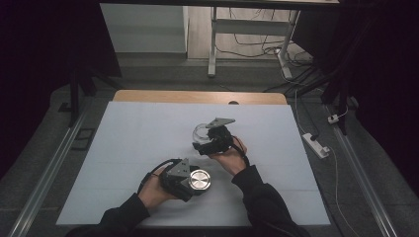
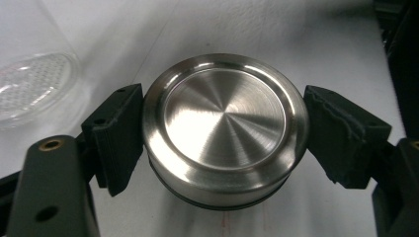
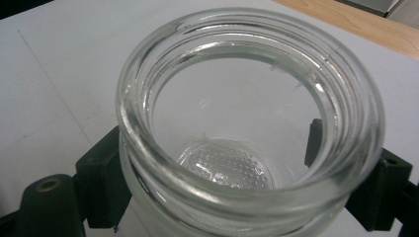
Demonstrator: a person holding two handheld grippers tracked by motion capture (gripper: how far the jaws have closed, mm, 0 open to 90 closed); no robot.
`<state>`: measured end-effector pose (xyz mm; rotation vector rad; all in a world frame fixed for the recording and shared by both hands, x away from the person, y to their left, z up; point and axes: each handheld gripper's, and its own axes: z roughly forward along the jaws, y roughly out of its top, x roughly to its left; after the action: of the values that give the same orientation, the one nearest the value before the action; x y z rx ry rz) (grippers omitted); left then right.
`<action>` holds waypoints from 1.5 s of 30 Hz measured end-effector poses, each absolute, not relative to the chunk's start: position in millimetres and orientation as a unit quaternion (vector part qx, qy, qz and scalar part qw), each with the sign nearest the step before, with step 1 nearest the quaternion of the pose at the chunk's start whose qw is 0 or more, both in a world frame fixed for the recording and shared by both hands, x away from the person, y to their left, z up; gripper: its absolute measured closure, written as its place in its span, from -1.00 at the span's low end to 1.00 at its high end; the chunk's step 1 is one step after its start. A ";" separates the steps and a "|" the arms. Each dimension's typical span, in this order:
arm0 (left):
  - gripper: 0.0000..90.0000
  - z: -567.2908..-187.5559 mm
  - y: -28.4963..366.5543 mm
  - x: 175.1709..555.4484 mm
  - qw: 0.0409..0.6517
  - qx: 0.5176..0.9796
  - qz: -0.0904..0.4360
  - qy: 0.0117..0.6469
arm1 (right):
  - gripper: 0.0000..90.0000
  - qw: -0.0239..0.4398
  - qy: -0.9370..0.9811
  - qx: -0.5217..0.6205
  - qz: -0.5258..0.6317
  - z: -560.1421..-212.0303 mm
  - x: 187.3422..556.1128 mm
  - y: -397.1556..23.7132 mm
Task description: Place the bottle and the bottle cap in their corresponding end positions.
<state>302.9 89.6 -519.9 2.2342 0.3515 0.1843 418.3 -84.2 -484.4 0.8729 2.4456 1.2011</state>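
Observation:
A round brushed-steel lid (image 2: 225,126) with a dark seal ring under it sits clamped between the two black pads of my left gripper (image 2: 225,136), top face up. In the high view the lid (image 1: 199,179) and left gripper (image 1: 193,182) are low over the near middle of the white mat. A clear glass jar (image 3: 247,123) with a threaded neck and a dimpled bottom is empty and open, and my right gripper (image 3: 247,182) is shut on its body. From above, the jar (image 1: 200,132) sits at the mat's centre beside the right gripper (image 1: 207,141).
A white mat (image 1: 133,143) covers the table; a strip of bare wood (image 1: 197,97) shows at the far edge. The glass jar's base (image 2: 32,86) appears at the left of the left gripper view. A power strip (image 1: 316,144) and cables lie on the floor to the right.

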 end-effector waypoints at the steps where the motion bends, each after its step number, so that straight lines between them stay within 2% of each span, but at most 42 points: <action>1: -0.53 -521.5 89.1 304.0 0.420 0.893 0.072 0.142 | -0.67 0.141 0.846 0.302 0.415 -485.3 419.6 -83.3; 19: -0.54 -537.1 84.0 316.6 0.380 0.905 0.080 0.174 | -0.67 0.158 0.847 0.309 0.402 -500.1 433.4 -72.8; 28: -0.55 -539.5 84.3 320.2 0.366 0.911 0.065 0.180 | -0.68 0.168 0.852 0.305 0.392 -505.0 432.4 -71.0; 33: -0.72 -540.2 84.4 321.3 0.355 0.912 0.070 0.192 | -0.73 0.154 0.848 0.311 0.402 -503.5 433.5 -72.3; 45: -0.88 -525.5 100.9 319.7 0.396 0.887 0.047 0.233 | -0.96 0.140 0.846 0.304 0.415 -493.0 428.9 -75.2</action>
<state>319.7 100.9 -525.5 2.2491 0.5903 0.1197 428.9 -75.2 -493.0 0.8782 2.4440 1.1980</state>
